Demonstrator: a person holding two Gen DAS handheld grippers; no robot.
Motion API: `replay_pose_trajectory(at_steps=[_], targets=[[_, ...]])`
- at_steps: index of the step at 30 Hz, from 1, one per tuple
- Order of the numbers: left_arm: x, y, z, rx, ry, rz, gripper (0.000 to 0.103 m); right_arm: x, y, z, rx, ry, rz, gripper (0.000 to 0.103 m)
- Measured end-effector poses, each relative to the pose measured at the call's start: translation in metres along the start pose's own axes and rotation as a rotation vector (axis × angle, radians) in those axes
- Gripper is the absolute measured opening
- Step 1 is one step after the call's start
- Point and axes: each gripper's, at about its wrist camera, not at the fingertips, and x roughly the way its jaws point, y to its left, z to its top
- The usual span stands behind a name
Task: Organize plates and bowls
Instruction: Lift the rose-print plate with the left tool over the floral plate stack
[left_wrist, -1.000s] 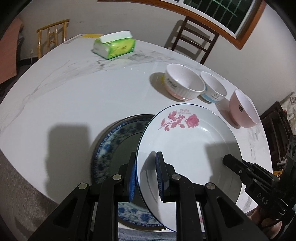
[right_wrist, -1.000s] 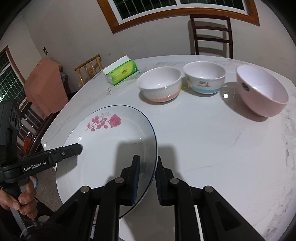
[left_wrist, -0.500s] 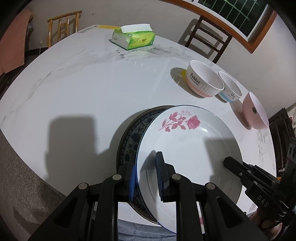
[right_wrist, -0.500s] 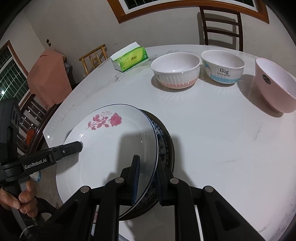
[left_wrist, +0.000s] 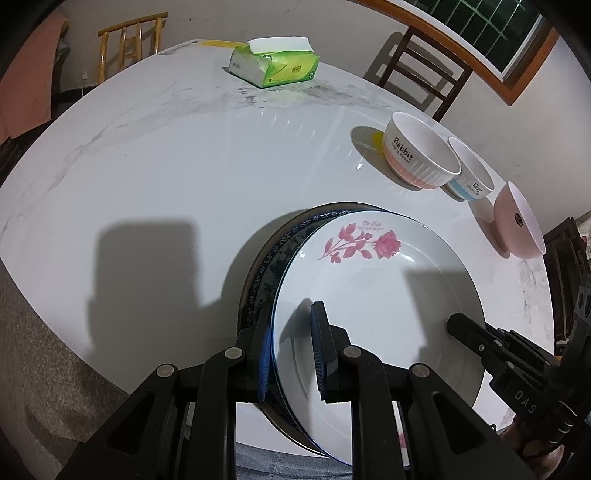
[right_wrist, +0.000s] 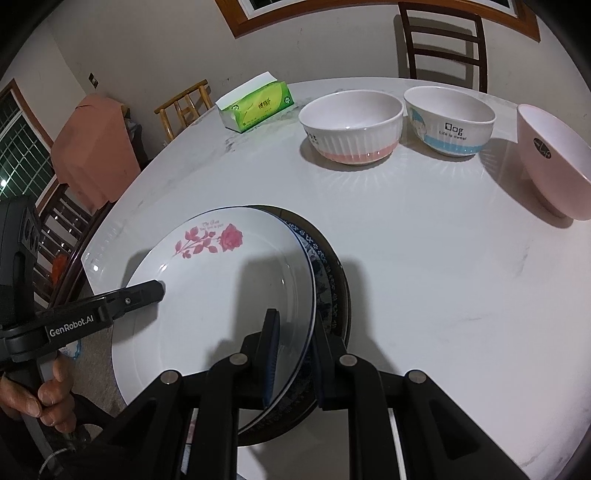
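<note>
White rose plate (left_wrist: 373, 295) held over a dark blue-patterned plate (left_wrist: 273, 258), nearly stacked on it; appears to be the stacking step, close to done. Cannot tell whether the rose plate already rests on the lower one. Next move likely calls for easing it down level and centred, then letting both sets of fingers go without dragging the rim.

Left gripper (left_wrist: 291, 350) nearly closed, fingers (left_wrist: 319, 354) pinching the near rim of the rose plate. Right gripper (right_wrist: 291, 365) likewise narrow, fingers (right_wrist: 271, 362) clamped on the opposite rim.

Beyond the fingers, well apart on the tabletop (right_wrist: 424, 258): a ribbed white-and-pink bowl (right_wrist: 351, 127), a blue-banded bowl (right_wrist: 448, 125), a pink bowl (right_wrist: 554, 162). Farther off, a green tissue pack (left_wrist: 273, 66).
</note>
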Motion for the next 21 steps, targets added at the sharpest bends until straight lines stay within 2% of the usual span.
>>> replay_pose_trajectory(at_steps=[15,21], targets=[[0.0042,0.0031,0.0015,0.021,-0.001,-0.009,0.015,0.0077,0.0002,-0.0015,0.000,0.019,-0.004,0.018],[0.0045,0.0008,0.0021,0.025,0.013,-0.008,0.019,0.0074,0.0010,-0.0017,-0.006,0.022,-0.003,0.018]])
